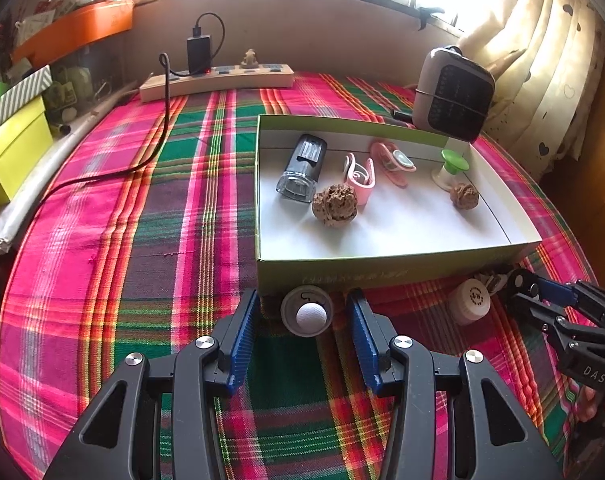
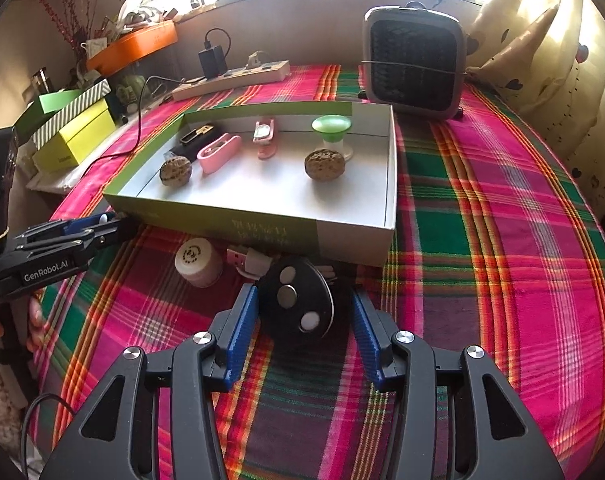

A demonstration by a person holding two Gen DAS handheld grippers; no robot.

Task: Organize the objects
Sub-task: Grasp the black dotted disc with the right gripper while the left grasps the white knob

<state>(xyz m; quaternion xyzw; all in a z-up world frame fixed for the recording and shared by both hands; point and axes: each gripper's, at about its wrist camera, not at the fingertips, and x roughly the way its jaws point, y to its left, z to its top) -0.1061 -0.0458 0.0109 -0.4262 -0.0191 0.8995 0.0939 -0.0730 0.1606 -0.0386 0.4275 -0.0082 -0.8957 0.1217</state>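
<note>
My left gripper (image 1: 304, 320) is open, with a grey round cap holding a white ball (image 1: 307, 312) on the cloth between its blue pads; neither pad touches it. My right gripper (image 2: 302, 320) is open around a black disc with three pale round spots (image 2: 296, 304). The disc stands tilted on edge against the left pad, with a gap to the right pad. A small white jar (image 2: 198, 262) and a pink plug-like piece (image 2: 244, 262) lie before the shallow green-and-white box (image 2: 342, 240). The box holds two walnuts (image 1: 335, 205) (image 1: 464, 196), a pink clip (image 1: 360, 178) and a dark lighter-like case (image 1: 302, 168).
A pink, green and red plaid cloth covers the table. A grey fan heater (image 2: 414, 64) stands behind the box at the right. A power strip with a charger (image 1: 218, 80) lies at the back, and yellow-green boxes (image 1: 10, 152) at the left. A curtain hangs at the right.
</note>
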